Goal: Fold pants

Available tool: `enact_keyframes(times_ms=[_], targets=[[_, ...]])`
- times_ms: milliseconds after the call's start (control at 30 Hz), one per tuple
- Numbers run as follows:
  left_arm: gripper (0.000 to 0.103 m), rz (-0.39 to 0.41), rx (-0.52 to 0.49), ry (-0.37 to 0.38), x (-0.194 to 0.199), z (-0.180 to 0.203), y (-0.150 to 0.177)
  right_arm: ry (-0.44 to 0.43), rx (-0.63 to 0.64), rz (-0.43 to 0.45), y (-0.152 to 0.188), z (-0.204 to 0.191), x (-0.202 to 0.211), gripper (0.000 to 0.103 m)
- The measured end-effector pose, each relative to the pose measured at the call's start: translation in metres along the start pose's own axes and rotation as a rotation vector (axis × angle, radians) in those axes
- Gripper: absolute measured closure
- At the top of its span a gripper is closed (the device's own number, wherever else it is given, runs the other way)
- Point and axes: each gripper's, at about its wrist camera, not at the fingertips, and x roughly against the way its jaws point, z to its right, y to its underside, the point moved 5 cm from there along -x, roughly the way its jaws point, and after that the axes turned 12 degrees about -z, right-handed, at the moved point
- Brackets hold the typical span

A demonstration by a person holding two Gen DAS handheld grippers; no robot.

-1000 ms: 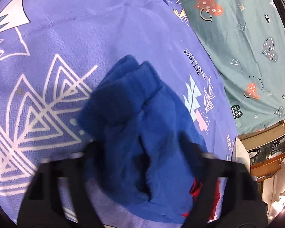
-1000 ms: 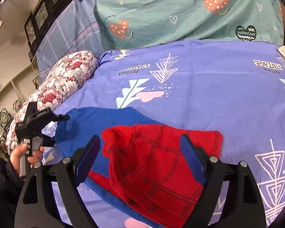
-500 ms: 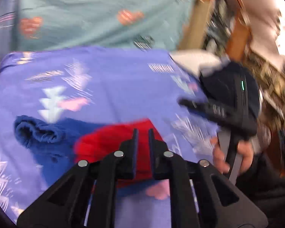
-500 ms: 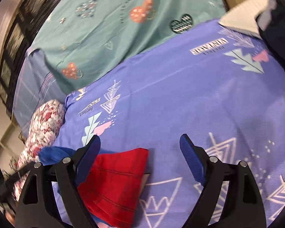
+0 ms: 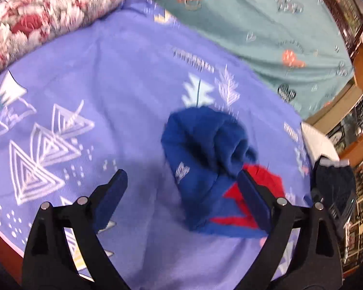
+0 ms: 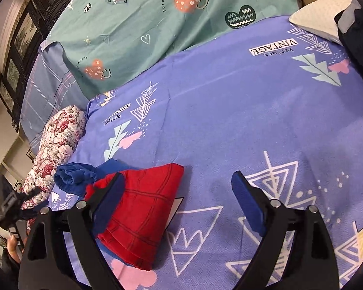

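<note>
The pants (image 5: 205,149) lie folded in a bundle on the purple bedspread (image 5: 109,77), blue fabric on top and red showing at the lower right. My left gripper (image 5: 181,172) hovers above the bundle. Its jaws are opening wide, its right finger crosses the red part and neither pad presses on the cloth. In the right wrist view the red side of the pants (image 6: 145,205) faces me, with the blue waistband (image 6: 75,176) bunched behind. My right gripper (image 6: 176,176) is opening slightly. Its left finger overlaps the red edge and only bedspread lies between the pads.
A floral bolster (image 6: 58,142) lies along the bed's left side. A teal quilt with hearts (image 6: 157,24) covers the far part. A white pillow (image 6: 319,12) and a dark item (image 6: 358,31) sit at the far right corner. A hand holds the left gripper (image 6: 14,207).
The left gripper closed over the blue fabric, then opened wide and drew back and up from the bundle. The right gripper slid rightward, so the pants now sit at its left finger.
</note>
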Motion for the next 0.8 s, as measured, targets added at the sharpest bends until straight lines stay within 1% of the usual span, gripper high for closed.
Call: enact_keyframes(times_ms=[33, 67, 133, 167, 200, 233, 267, 333, 400, 433, 467, 500, 533, 567, 600, 633, 700, 733, 767, 800], targets=[[0.010, -0.005, -0.040, -0.018, -0.006, 0.011, 0.004, -0.005, -0.007, -0.006, 0.000, 0.001, -0.001, 0.013], [0.010, 0.016, -0.114, -0.051, -0.009, 0.029, 0.009, -0.013, -0.021, -0.013, 0.000, 0.004, -0.002, 0.013], [0.010, 0.091, -0.242, -0.112, -0.010, 0.068, 0.010, -0.019, -0.047, -0.012, -0.001, 0.008, -0.002, 0.013], [0.008, 0.105, -0.267, -0.124, -0.011, 0.078, 0.007, -0.021, -0.057, -0.008, -0.001, 0.010, 0.000, 0.013], [0.007, 0.100, -0.265, -0.125, -0.015, 0.084, 0.004, -0.020, -0.060, -0.005, -0.001, 0.010, 0.000, 0.013], [0.007, 0.079, -0.243, -0.112, -0.019, 0.084, -0.002, -0.018, -0.048, -0.003, -0.001, 0.006, 0.002, 0.013], [0.007, 0.036, -0.195, -0.069, -0.025, 0.078, -0.011, -0.018, -0.014, -0.010, -0.001, -0.002, 0.002, 0.013], [0.007, -0.007, -0.112, -0.004, -0.025, 0.060, -0.021, -0.001, 0.158, -0.044, 0.001, -0.039, 0.001, 0.013], [0.007, -0.011, -0.039, 0.045, -0.022, 0.040, -0.030, 0.060, 0.480, -0.081, 0.010, -0.105, -0.003, 0.013], [0.007, 0.005, 0.002, 0.063, -0.014, 0.026, -0.032, 0.098, 0.622, -0.081, 0.017, -0.133, -0.005, 0.013], [0.007, 0.021, 0.026, 0.066, -0.012, 0.021, -0.035, 0.140, 0.782, -0.068, 0.026, -0.165, -0.010, 0.013], [0.007, 0.053, 0.063, 0.063, -0.002, 0.006, -0.036, 0.157, 0.898, -0.070, 0.033, -0.191, -0.019, 0.012], [0.007, 0.078, 0.093, 0.060, 0.006, -0.007, -0.037, 0.167, 0.982, -0.092, 0.036, -0.212, -0.032, 0.011], [0.007, 0.106, 0.136, 0.056, 0.016, -0.026, -0.035, 0.175, 1.033, -0.114, 0.037, -0.225, -0.045, 0.009], [0.007, 0.117, 0.170, 0.057, 0.021, -0.040, -0.032, 0.183, 1.078, -0.141, 0.037, -0.238, -0.060, 0.009], [0.007, 0.120, 0.195, 0.059, 0.024, -0.051, -0.031, 0.199, 1.125, -0.175, 0.040, -0.254, -0.082, 0.009], [0.007, 0.111, 0.248, 0.076, 0.024, -0.073, -0.026, 0.219, 1.171, -0.238, 0.043, -0.270, -0.117, 0.009], [0.007, 0.108, 0.264, 0.088, 0.026, -0.081, -0.022, 0.236, 1.186, -0.252, 0.044, -0.276, -0.130, 0.009], [0.007, 0.105, 0.279, 0.099, 0.025, -0.089, -0.020, 0.266, 1.213, -0.266, 0.045, -0.284, -0.152, 0.009], [0.007, 0.103, 0.286, 0.106, 0.024, -0.094, -0.019, 0.292, 1.225, -0.267, 0.045, -0.286, -0.164, 0.009]])
